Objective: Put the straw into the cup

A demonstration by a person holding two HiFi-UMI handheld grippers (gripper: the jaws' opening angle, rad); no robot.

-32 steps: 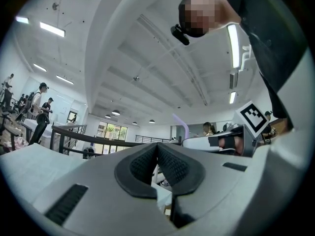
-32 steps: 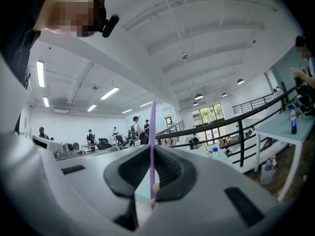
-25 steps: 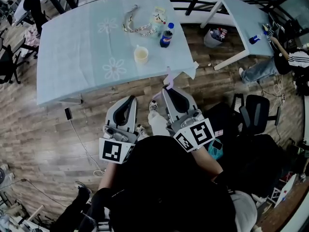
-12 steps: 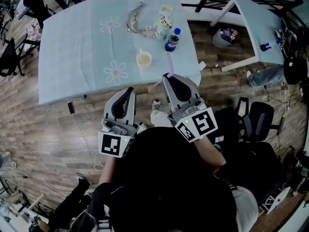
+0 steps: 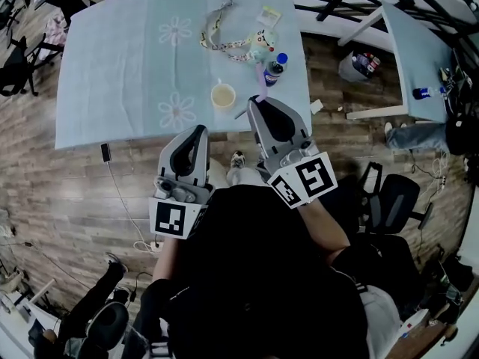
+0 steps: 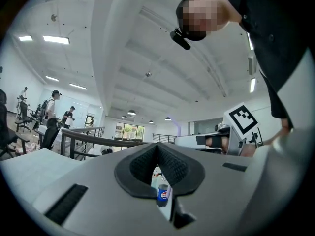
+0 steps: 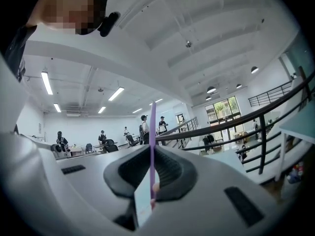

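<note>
A pale cup [image 5: 223,96] stands near the front edge of the table [image 5: 112,73] with the light blue flowered cloth. My right gripper [image 5: 259,102] is shut on a thin purple straw [image 5: 261,88], which stands upright just right of the cup, at the table's edge. In the right gripper view the straw [image 7: 153,127] rises straight up from between the pads of the right gripper [image 7: 152,154], with a pale paper strip [image 7: 142,200] beside it. My left gripper [image 5: 198,132] is shut and holds nothing, short of the table's front edge. In the left gripper view, the left gripper [image 6: 157,145] has its pads meeting.
A blue cola bottle [image 5: 275,69] stands right of the cup and shows through the left jaws [image 6: 163,194]. A lanyard [image 5: 217,40] and a small toy [image 5: 262,47] lie further back. A second table [image 5: 419,43], a bin [image 5: 355,66] and an office chair [image 5: 393,200] are on the right.
Both grippers have moved forward toward the table. The straw's tip, earlier over the floor, now stands at the table's front edge between cup and bottle.
</note>
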